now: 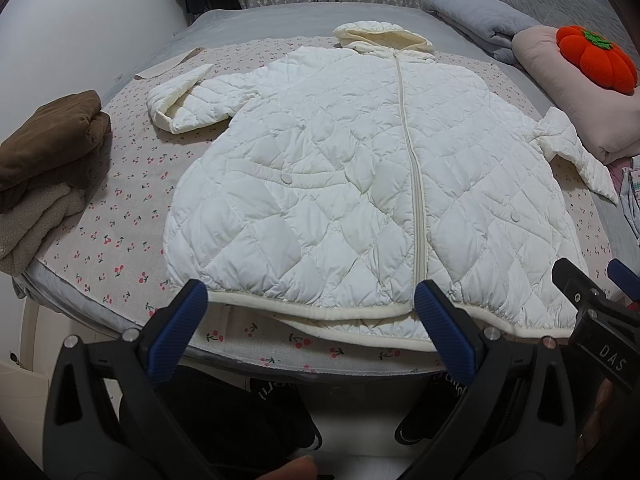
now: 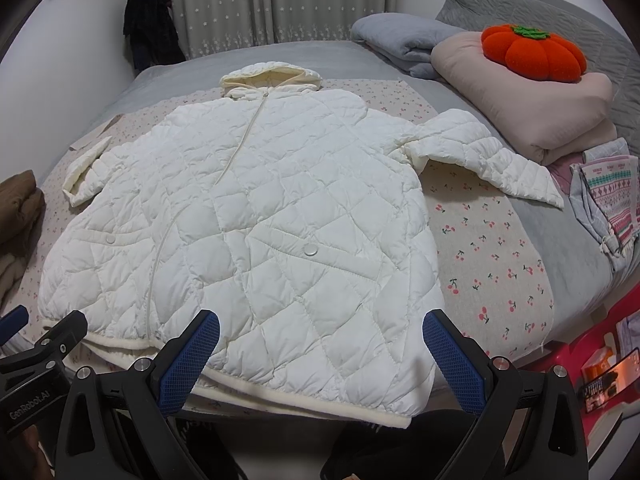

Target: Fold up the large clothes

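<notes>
Both pairs of jaws stand wide and hold nothing: the left gripper (image 1: 311, 308) frames the hem left of the zip, the right gripper (image 2: 321, 338) frames the hem's right part, each just short of the cloth. Between and beyond them the jacket (image 1: 360, 168) lies face up on the bed (image 1: 120, 216), zipped, hood (image 1: 380, 34) at the far end, with the left sleeve (image 1: 184, 98) bent back on itself and the right sleeve (image 2: 492, 156) spread out toward the pink bedding (image 2: 532, 92). Nothing looks folded yet. The main risk, as a guess, is the puffy, slick quilting: a shallow bite on the hem may catch only the top layer, so that the front lifts while the back stays down and the fold goes crooked. The right sleeve could also drag against the bedding if the body is swung over before it is tucked in. Both grippers point forward over the near edge of the bed, side by side and roughly level; a fingertip shows under the left one.
</notes>
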A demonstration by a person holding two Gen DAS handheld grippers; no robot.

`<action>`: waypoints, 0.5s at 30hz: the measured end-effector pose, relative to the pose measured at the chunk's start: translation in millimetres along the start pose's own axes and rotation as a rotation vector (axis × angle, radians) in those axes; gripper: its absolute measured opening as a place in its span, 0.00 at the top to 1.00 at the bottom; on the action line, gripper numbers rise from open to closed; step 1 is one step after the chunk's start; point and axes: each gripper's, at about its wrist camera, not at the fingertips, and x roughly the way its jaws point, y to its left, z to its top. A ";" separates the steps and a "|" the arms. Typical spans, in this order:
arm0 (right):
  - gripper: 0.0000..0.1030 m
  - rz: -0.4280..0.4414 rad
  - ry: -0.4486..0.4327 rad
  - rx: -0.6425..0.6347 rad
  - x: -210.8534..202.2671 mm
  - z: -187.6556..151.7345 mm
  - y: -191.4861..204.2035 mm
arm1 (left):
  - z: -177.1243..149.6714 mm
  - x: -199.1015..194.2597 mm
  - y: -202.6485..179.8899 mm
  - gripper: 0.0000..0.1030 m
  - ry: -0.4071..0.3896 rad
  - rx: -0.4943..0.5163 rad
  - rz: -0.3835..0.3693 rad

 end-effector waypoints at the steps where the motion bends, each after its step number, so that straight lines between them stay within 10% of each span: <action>1: 0.00 -0.001 0.000 0.001 0.3 0.4 0.1 | 0.5 0.1 -0.1 0.00 0.000 0.001 0.000; 15: 0.00 -0.001 0.002 0.000 0.5 -0.3 0.8 | 0.0 0.0 0.1 0.00 0.000 0.000 0.001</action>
